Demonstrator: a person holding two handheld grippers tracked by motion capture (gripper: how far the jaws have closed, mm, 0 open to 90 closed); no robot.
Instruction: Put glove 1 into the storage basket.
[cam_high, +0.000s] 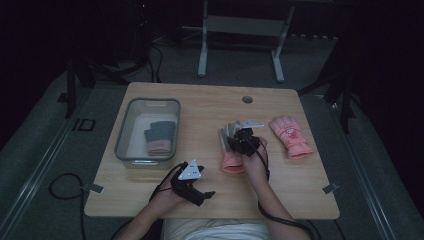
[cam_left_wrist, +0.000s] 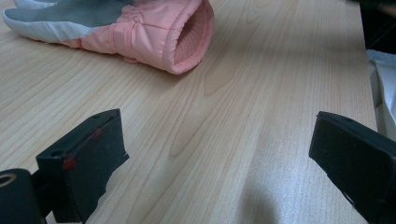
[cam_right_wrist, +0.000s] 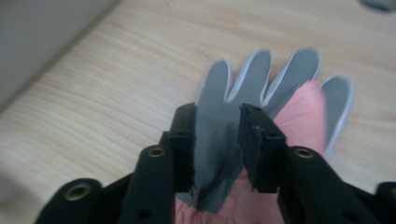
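A pink glove (cam_high: 232, 162) with a grey palm (cam_right_wrist: 252, 74) lies palm up in the middle of the wooden table (cam_high: 200, 102). My right gripper (cam_high: 243, 140) points down over it. Its jaws (cam_right_wrist: 217, 121) stand a little apart with a raised fold of the grey palm fabric between them, and the pads do not look pressed on it. My left gripper (cam_high: 200, 192) rests near the table's front edge, open (cam_left_wrist: 215, 135) with bare wood between its jaws. The same glove's cuff (cam_left_wrist: 187, 32) lies ahead of it. A second pink glove (cam_high: 291, 136) lies back up to the right.
A clear plastic bin (cam_high: 122, 135) stands at the left of the table and holds a grey and pink glove (cam_high: 161, 137). A round cable hole (cam_high: 247, 99) sits near the far edge. Cables trail off the front edge.
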